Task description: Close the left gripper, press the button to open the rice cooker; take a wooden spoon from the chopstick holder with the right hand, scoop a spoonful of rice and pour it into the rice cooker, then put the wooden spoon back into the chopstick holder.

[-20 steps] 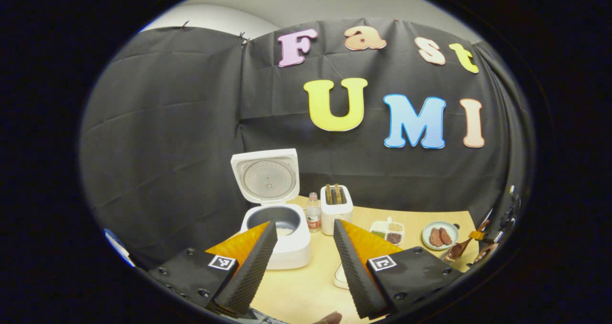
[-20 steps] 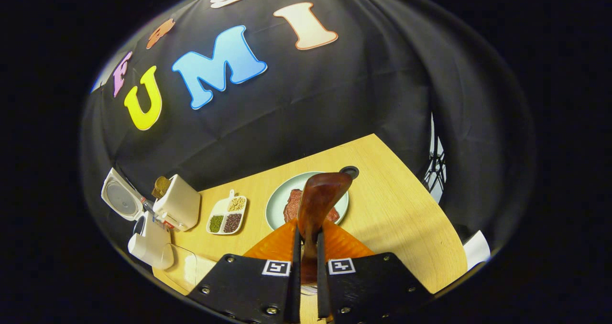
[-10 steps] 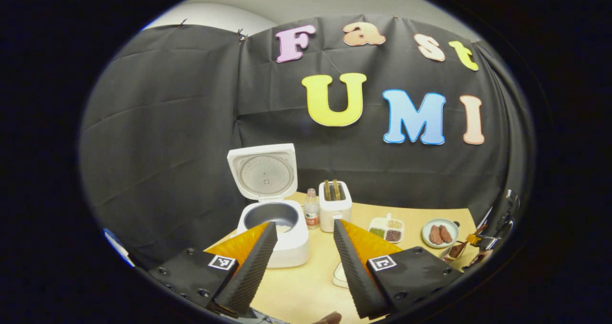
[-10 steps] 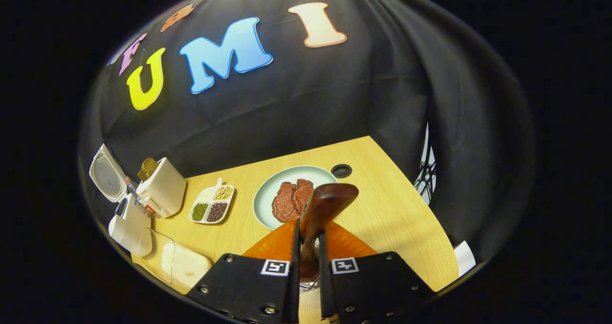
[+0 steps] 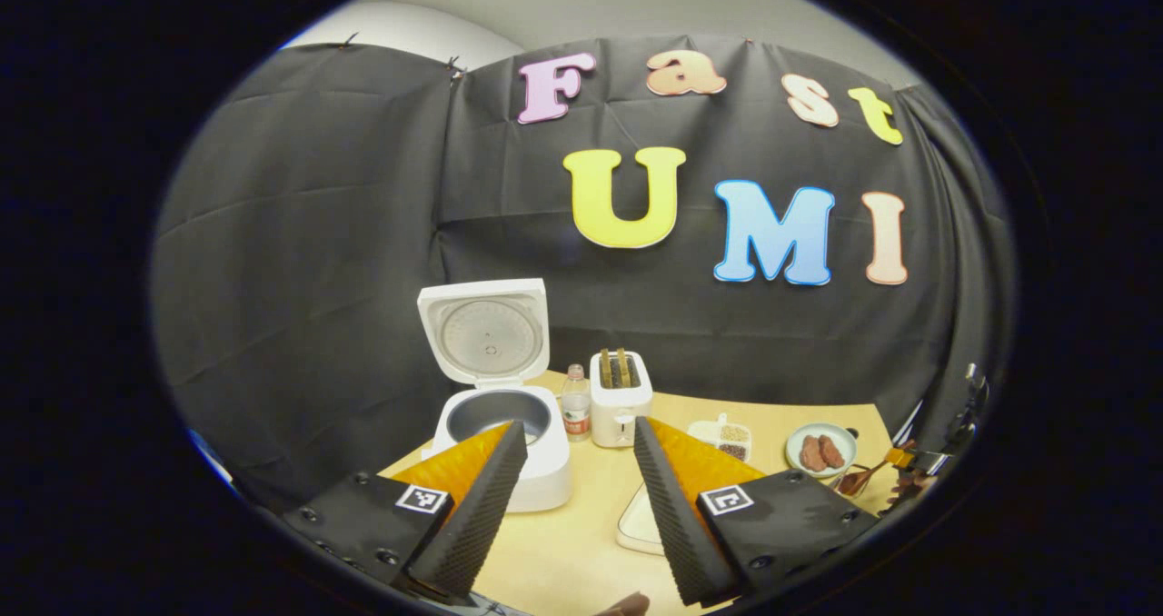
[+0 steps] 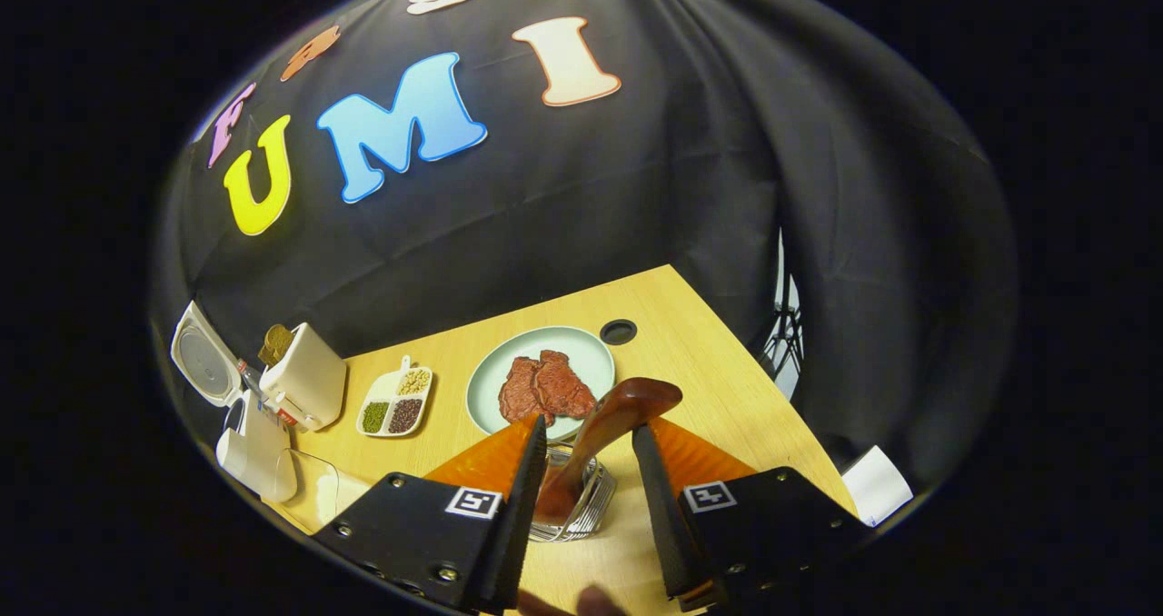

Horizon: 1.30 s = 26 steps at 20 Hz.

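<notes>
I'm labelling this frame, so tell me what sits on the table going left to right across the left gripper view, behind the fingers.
Rice cooker with its lid up → small bottle → toaster → divided dish of grains → plate of meat → wooden spoon, near the right gripper.

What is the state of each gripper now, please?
Left gripper: open, holding nothing.
Right gripper: open; the wooden spoon stands between its fingers in the chopstick holder, ungripped.
</notes>
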### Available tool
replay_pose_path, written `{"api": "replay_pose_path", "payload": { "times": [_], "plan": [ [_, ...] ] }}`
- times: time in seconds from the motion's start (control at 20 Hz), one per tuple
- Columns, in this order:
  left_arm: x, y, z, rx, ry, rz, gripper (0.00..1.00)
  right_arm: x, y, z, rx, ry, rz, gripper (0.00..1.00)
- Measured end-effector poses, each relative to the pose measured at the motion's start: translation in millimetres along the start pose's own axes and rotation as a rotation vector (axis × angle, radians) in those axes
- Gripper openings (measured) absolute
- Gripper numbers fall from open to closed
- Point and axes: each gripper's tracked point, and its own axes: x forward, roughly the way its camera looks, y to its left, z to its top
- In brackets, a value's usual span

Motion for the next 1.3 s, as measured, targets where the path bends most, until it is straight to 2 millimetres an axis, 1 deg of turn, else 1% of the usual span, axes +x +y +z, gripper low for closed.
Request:
{"api": "replay_pose_path", "payload": {
  "times": [0.05,0.1,0.15,0.2,0.25,0.3,0.35,0.45,0.55,0.65,0.7,0.75,0.8,0.9,0.95,1.0,1.1,1.15,1.2,1.25,1.3],
  "plan": [
    [-1,0,1,-0.001,-0.004,-0.005,0.91,-6,-6,4,0.008,-0.015,-0.017,0.62],
    [-1,0,2,-0.002,-0.009,-0.007,0.85,-13,-9,10,0.034,-0.039,-0.026,0.66],
    [-3,0,5,-0.007,-0.018,-0.009,0.85,-23,-12,19,0.062,-0.072,-0.032,0.68],
    [-4,0,8,-0.013,-0.026,-0.010,0.80,-33,-16,29,0.084,-0.107,-0.048,0.73],
    [-4,2,10,-0.019,-0.034,-0.011,0.80,-42,-18,34,0.097,-0.136,-0.055,0.83],
    [-4,4,15,-0.024,-0.045,-0.015,0.85,-55,-14,38,0.101,-0.140,-0.050,0.84],
    [-5,7,17,-0.026,-0.052,-0.019,0.85,-69,-9,45,0.107,-0.170,-0.036,0.94],
    [-3,14,24,-0.025,-0.069,-0.029,0.85,-101,9,66,0.080,-0.249,-0.002,0.95],
    [4,25,39,-0.022,-0.109,-0.041,0.85,-140,31,82,0.001,-0.332,0.016,0.95],
    [13,38,61,-0.027,-0.153,-0.053,0.81,-182,53,99,-0.094,-0.420,0.007,0.95],
    [19,46,73,-0.031,-0.188,-0.056,0.80,-202,69,107,-0.137,-0.462,0.003,0.95],
    [24,57,86,-0.038,-0.223,-0.057,0.85,-217,88,112,-0.176,-0.500,0.008,0.94],
    [31,71,92,-0.050,-0.252,-0.061,0.85,-229,106,112,-0.215,-0.519,0.004,0.94],
    [45,91,104,-0.071,-0.270,-0.067,0.81,-247,143,116,-0.249,-0.553,-0.006,0.95],
    [55,104,109,-0.073,-0.282,-0.064,0.80,-256,162,112,-0.251,-0.559,0.003,0.94],
    [65,117,117,-0.070,-0.301,-0.059,0.79,-262,179,109,-0.250,-0.564,0.010,0.94],
    [88,141,132,-0.068,-0.327,-0.053,0.79,-268,216,104,-0.255,-0.556,0.032,0.94],
    [102,151,137,-0.079,-0.328,-0.049,0.79,-270,233,104,-0.257,-0.554,0.039,0.94],
    [117,161,138,-0.092,-0.319,-0.044,0.85,-275,248,105,-0.261,-0.564,0.039,0.94],
    [138,172,136,-0.099,-0.297,-0.023,0.79,-277,263,107,-0.268,-0.572,0.041,0.94],
    [154,183,135,-0.105,-0.283,0.001,0.85,-281,280,109,-0.290,-0.582,0.045,0.94]
  ]
}}
